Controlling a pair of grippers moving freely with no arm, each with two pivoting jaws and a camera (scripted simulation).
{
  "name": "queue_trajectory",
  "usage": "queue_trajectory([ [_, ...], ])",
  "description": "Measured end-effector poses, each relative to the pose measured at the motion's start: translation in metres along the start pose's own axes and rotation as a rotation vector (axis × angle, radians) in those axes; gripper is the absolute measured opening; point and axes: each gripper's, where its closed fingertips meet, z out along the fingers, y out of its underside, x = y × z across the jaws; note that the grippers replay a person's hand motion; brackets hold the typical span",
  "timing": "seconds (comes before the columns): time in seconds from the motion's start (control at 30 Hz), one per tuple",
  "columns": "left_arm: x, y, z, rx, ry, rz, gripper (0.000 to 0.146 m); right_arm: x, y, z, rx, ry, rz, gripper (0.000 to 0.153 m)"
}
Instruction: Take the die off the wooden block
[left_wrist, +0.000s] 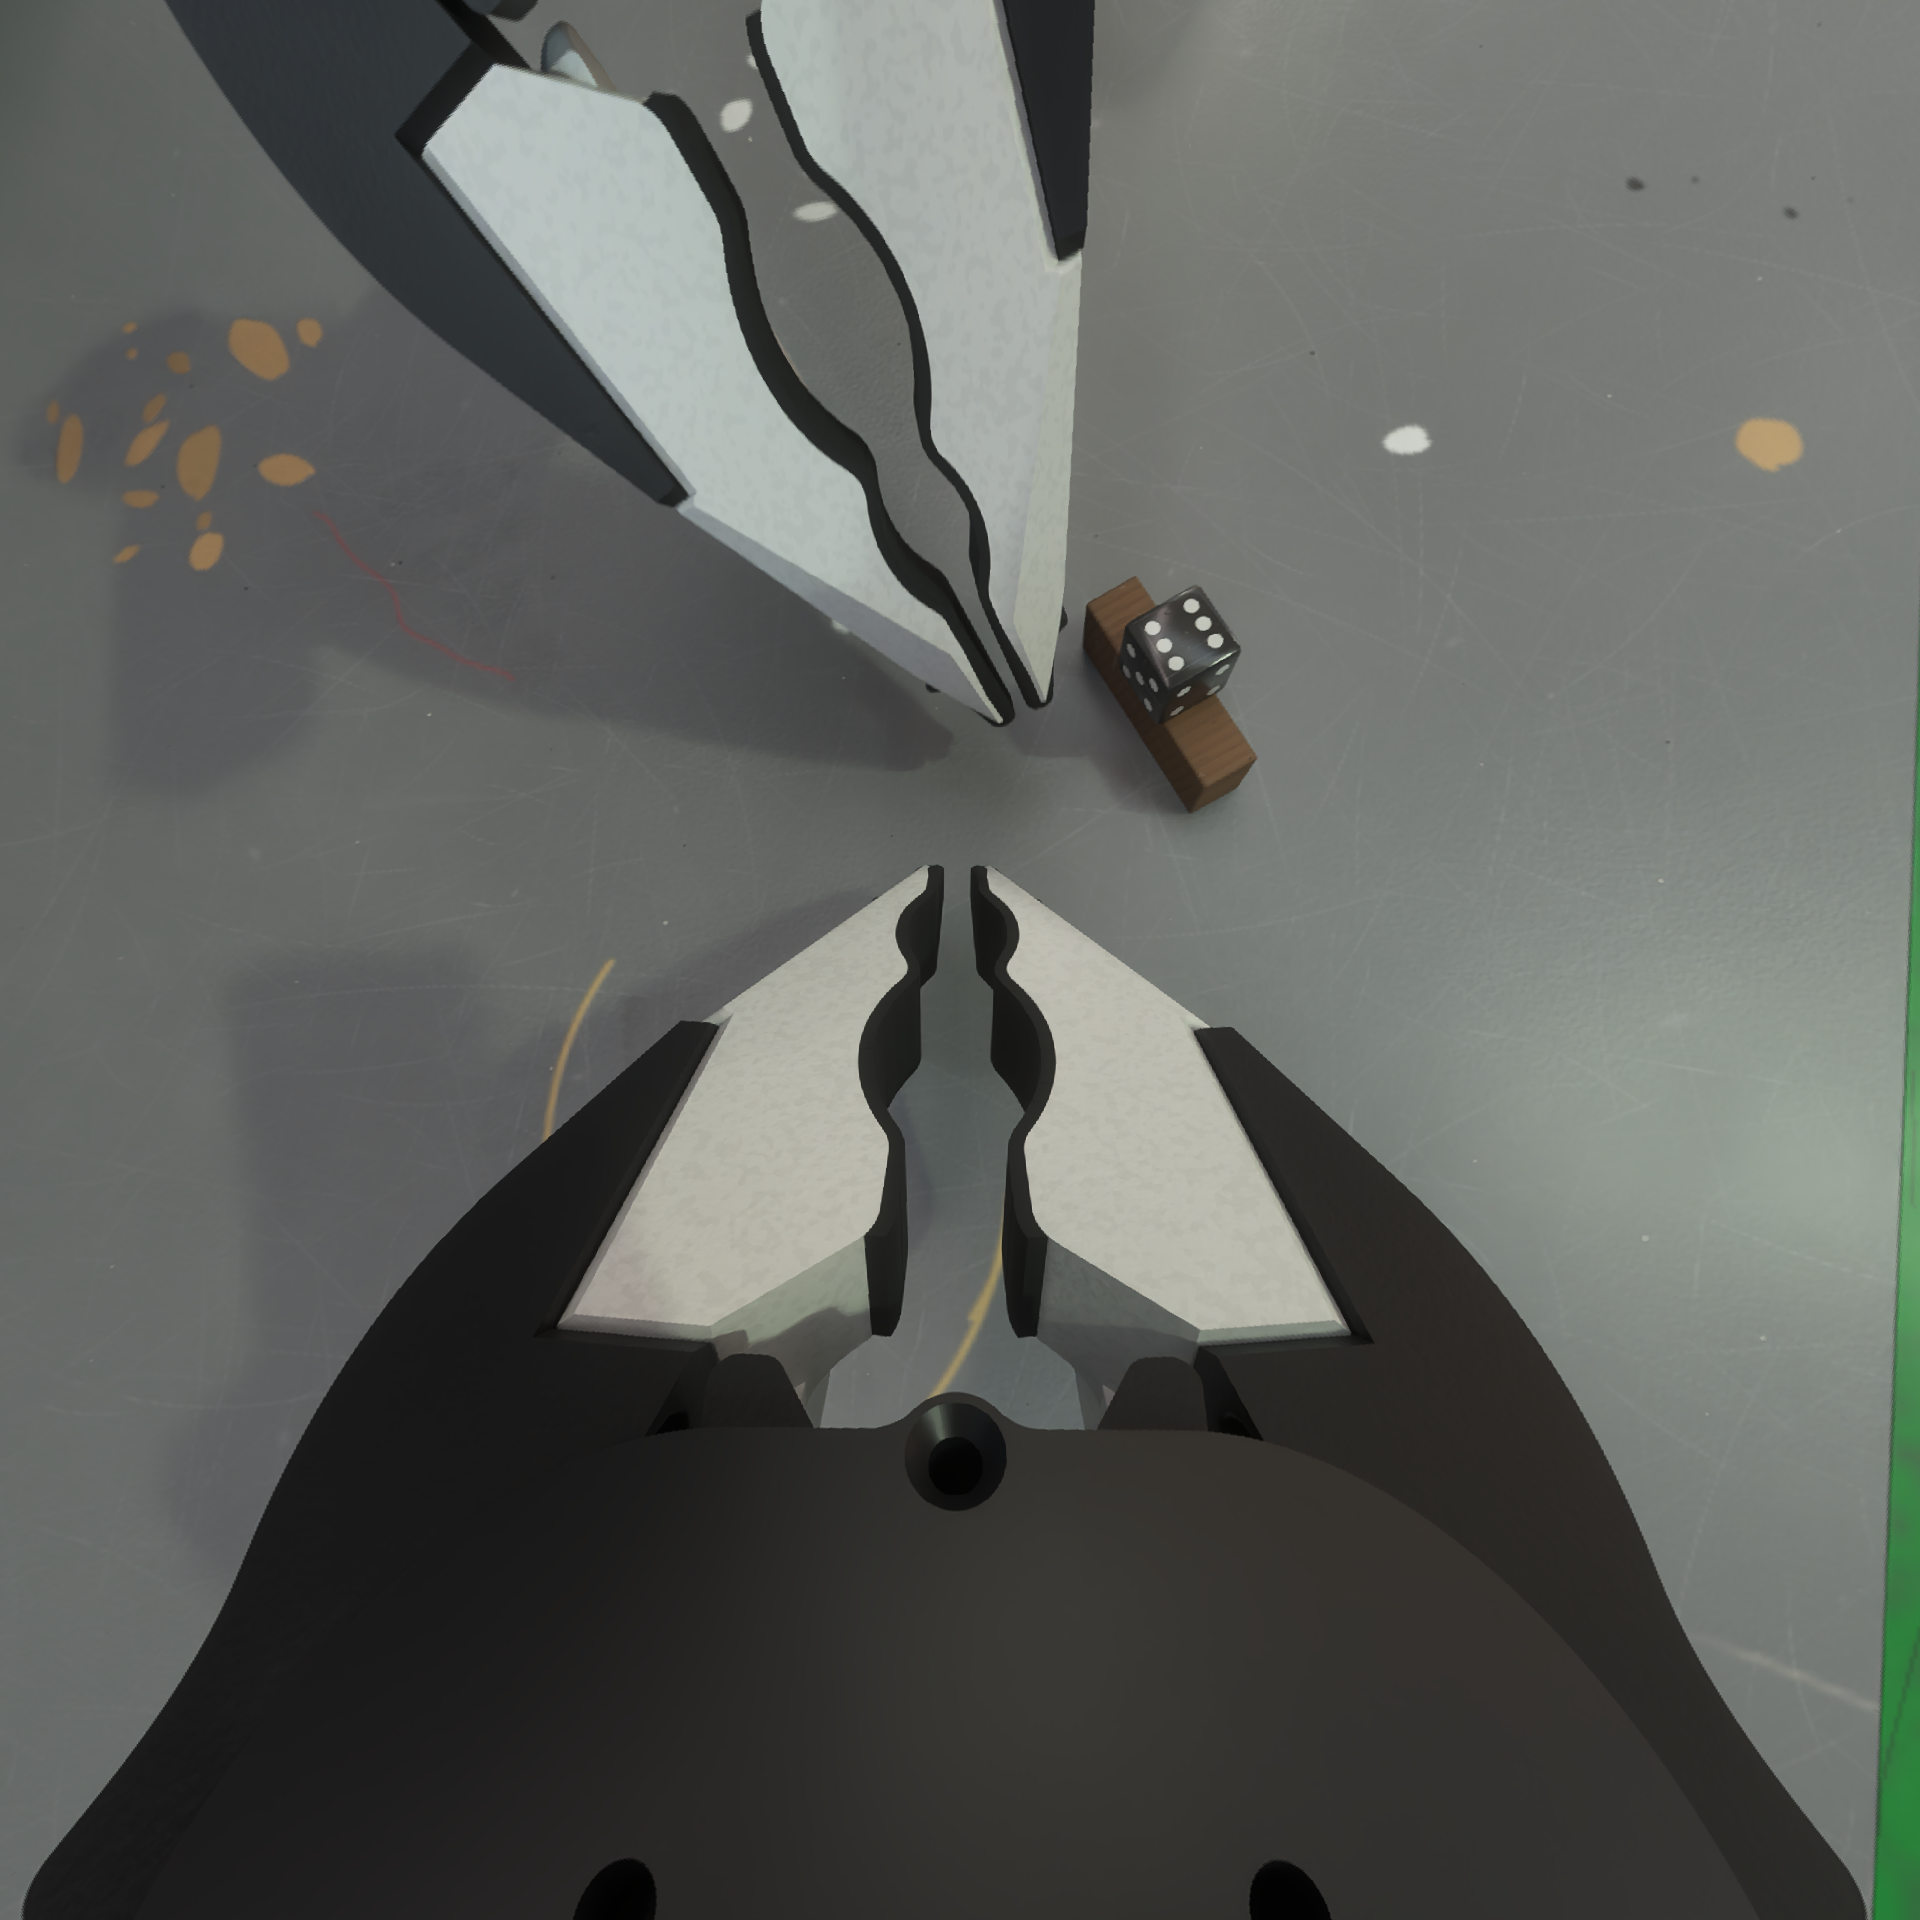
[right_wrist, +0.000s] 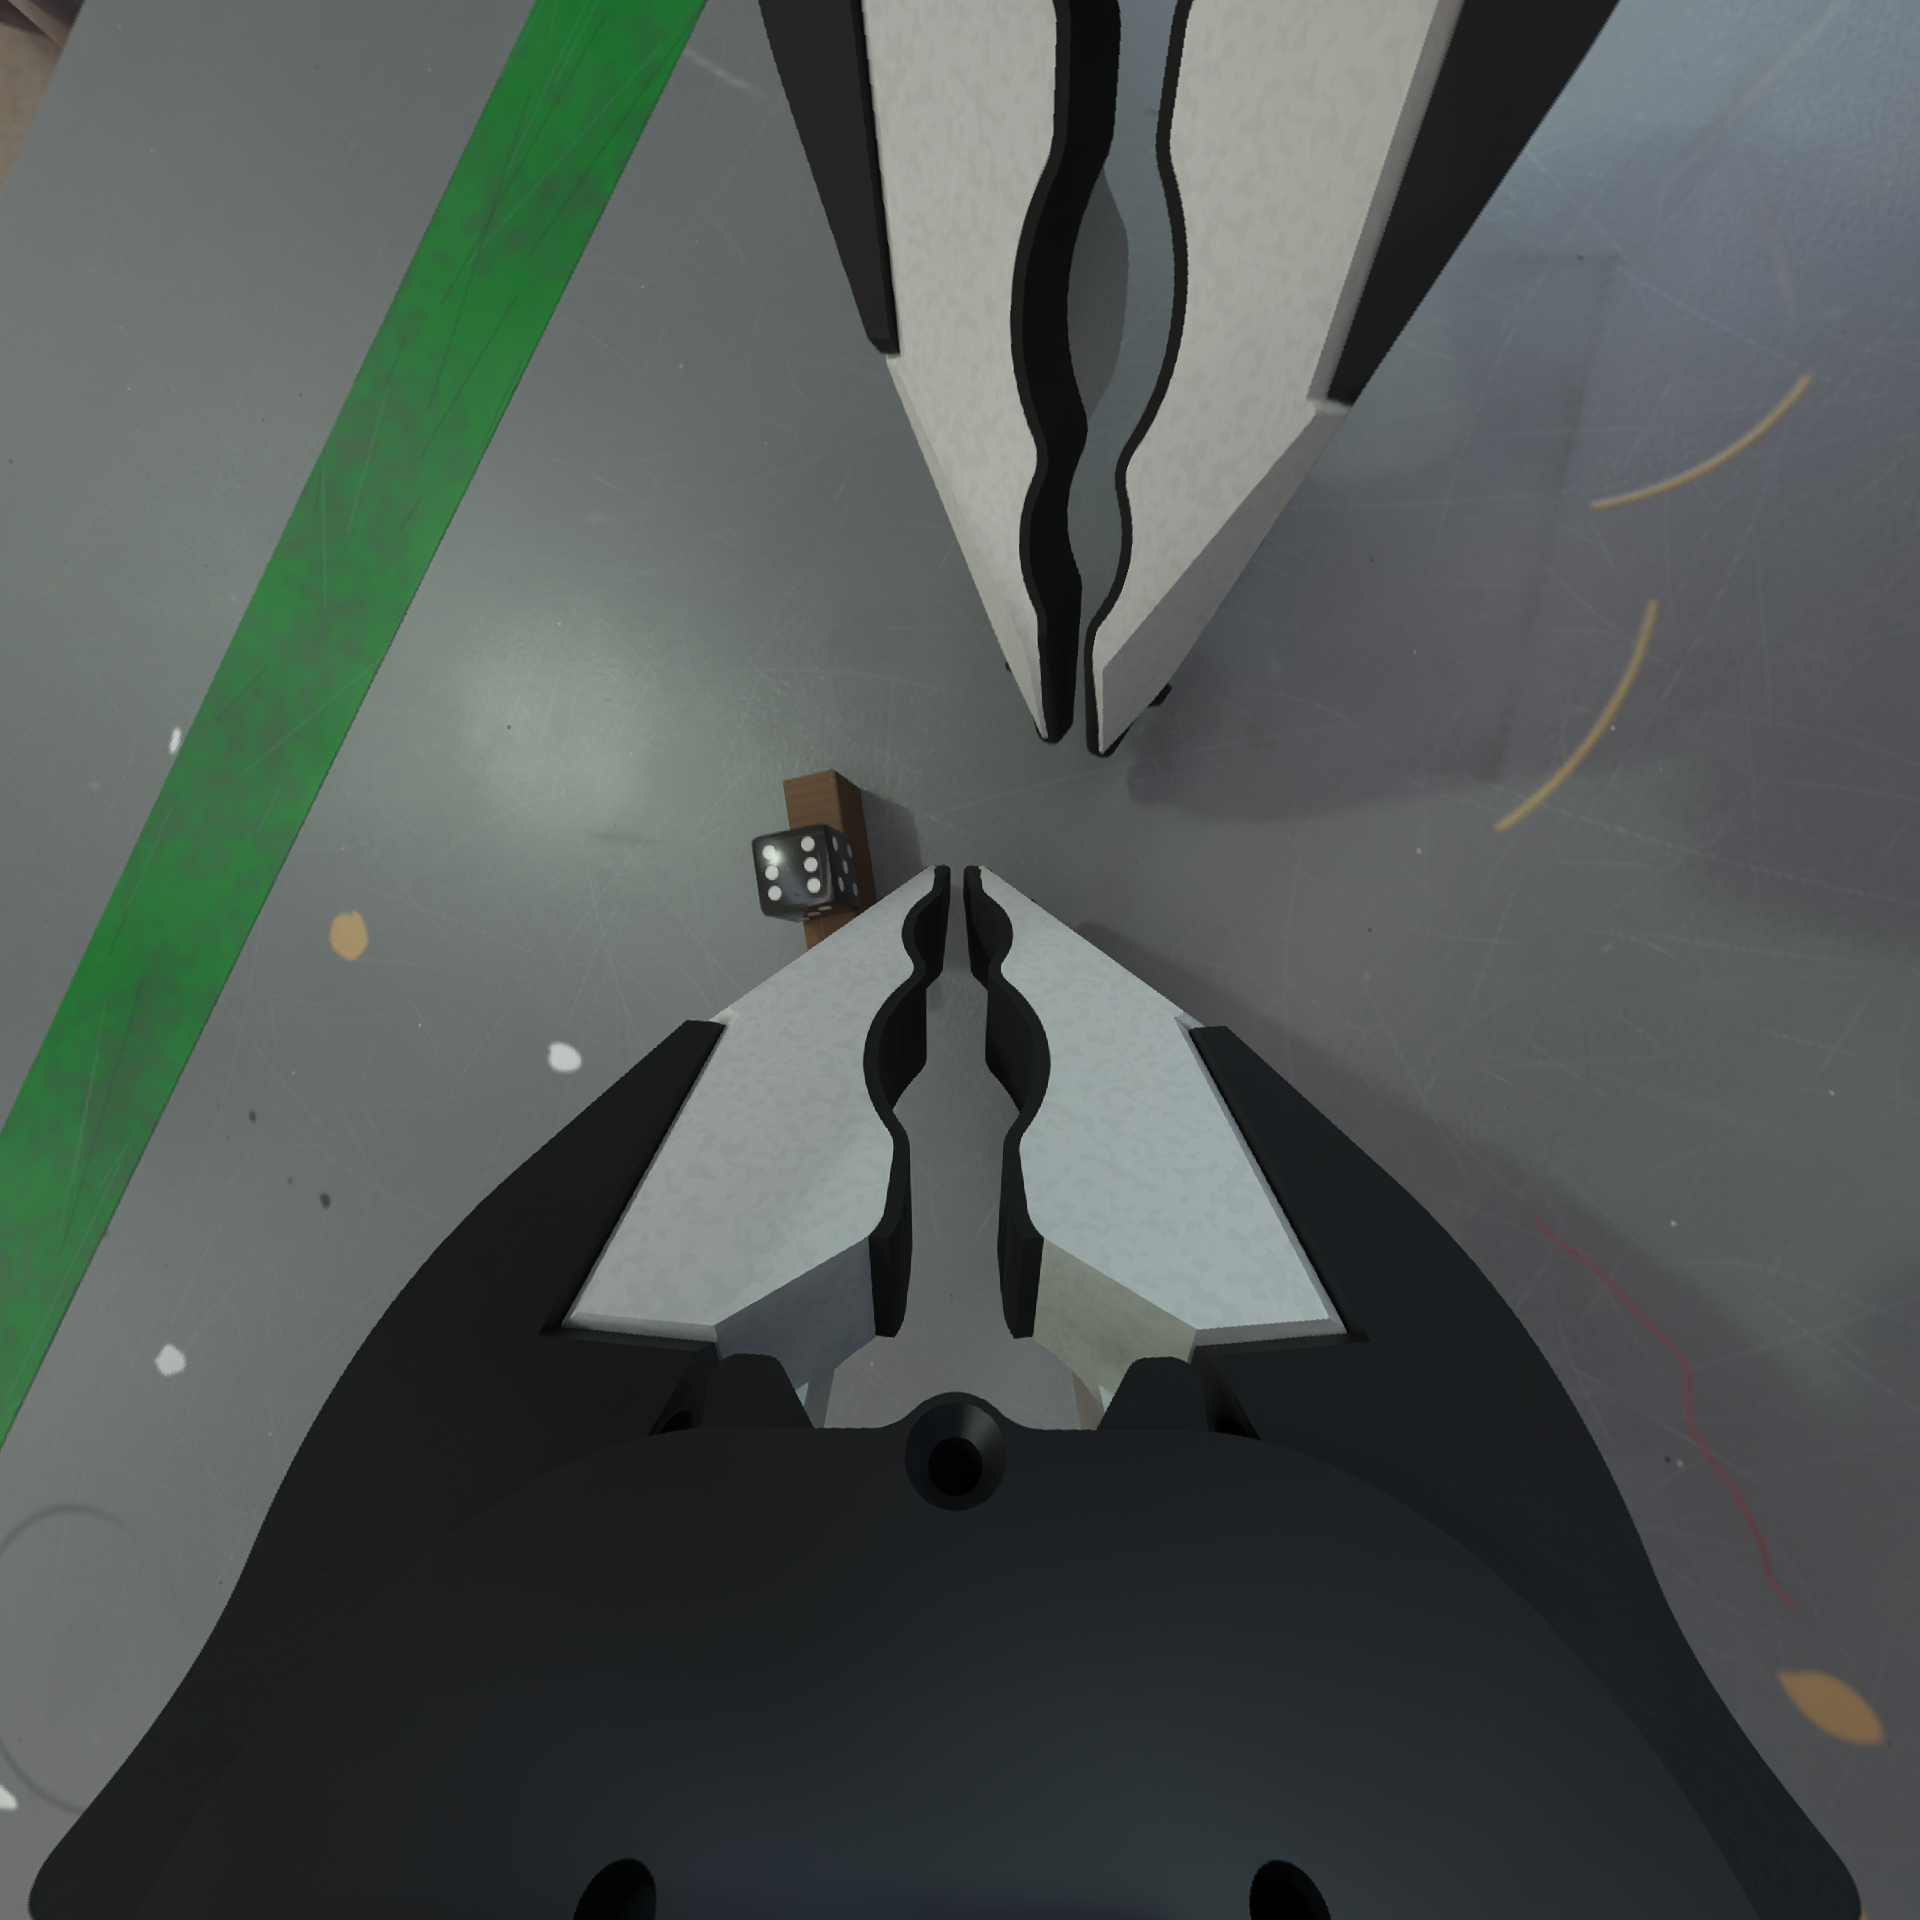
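Observation:
A black die (left_wrist: 1180, 652) with white pips sits on top of a small brown wooden block (left_wrist: 1195, 753) lying on the grey table. In the left wrist view my left gripper (left_wrist: 956, 875) is shut and empty, below and left of the block. The right gripper (left_wrist: 1018, 709) comes in from the top, shut, its tips just left of the block. In the right wrist view the die (right_wrist: 805, 871) and block (right_wrist: 826, 805) lie just left of my right gripper (right_wrist: 957, 873), whose left finger hides part of the block. The left gripper (right_wrist: 1075, 740) faces it from above.
The grey table (left_wrist: 1507, 935) is scratched and has orange and white paint spots (left_wrist: 197, 457). A green strip (right_wrist: 343, 540) runs along the table's edge, seen at the right edge of the left wrist view (left_wrist: 1901, 1351).

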Motion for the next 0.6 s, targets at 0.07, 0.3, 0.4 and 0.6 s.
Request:
queue_trajectory([
  [0.07, -0.003, 0.001, -0.001, -0.002, -0.014, 0.005, 0.007, 0.001, 0.002, -0.003, -0.002, 0.003, 0.004, 0.002],
  [0.3, 0.001, 0.006, 0.003, -0.045, -0.022, 0.047, 0.019, -0.027, 0.002, -0.012, 0.024, -0.146, -0.006, 0.026],
  [0.4, 0.001, 0.006, 0.003, -0.044, -0.022, 0.045, 0.019, -0.039, 0.005, -0.010, 0.003, -0.185, -0.038, 0.040],
  [0.6, -0.001, 0.007, 0.004, -0.049, -0.030, 0.041, 0.020, -0.041, 0.000, -0.002, -0.005, -0.151, -0.094, 0.035],
])
